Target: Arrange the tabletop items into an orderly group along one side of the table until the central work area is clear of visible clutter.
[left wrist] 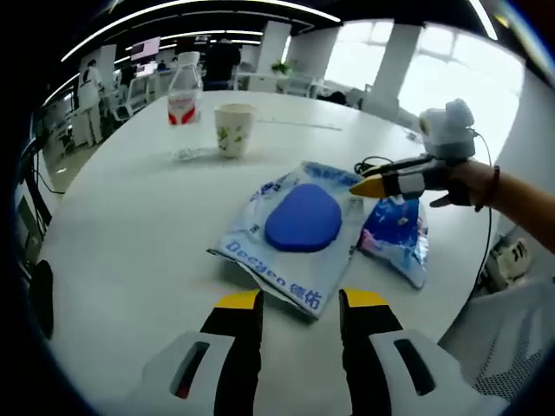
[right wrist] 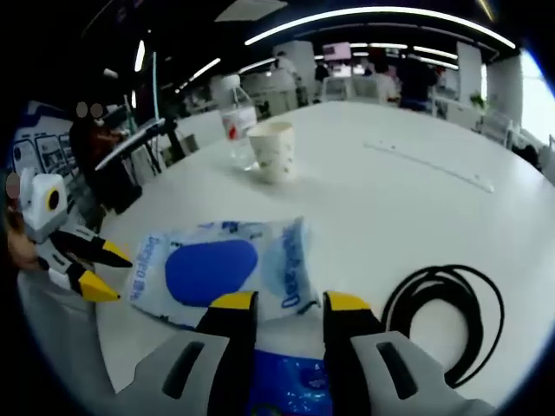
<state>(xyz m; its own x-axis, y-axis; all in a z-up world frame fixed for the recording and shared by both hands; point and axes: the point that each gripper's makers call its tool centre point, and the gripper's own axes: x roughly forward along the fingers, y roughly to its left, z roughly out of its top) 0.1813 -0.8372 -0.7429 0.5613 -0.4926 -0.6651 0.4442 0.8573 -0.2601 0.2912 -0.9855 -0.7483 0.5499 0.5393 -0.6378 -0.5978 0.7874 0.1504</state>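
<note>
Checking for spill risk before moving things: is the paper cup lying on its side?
No: in the left gripper view the paper cup stands upright on the table, beside the water bottle.

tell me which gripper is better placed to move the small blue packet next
Right, probably. The right gripper hovers directly over the small blue packet, jaws open astride it. The left gripper is open too, but faces the large packet instead.

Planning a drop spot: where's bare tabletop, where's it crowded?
Bare: the white table between the paper cup and the clear packet with a blue pad; also beyond the coiled black cable. Crowded: that packet, the blue bag, the right gripper.
</note>
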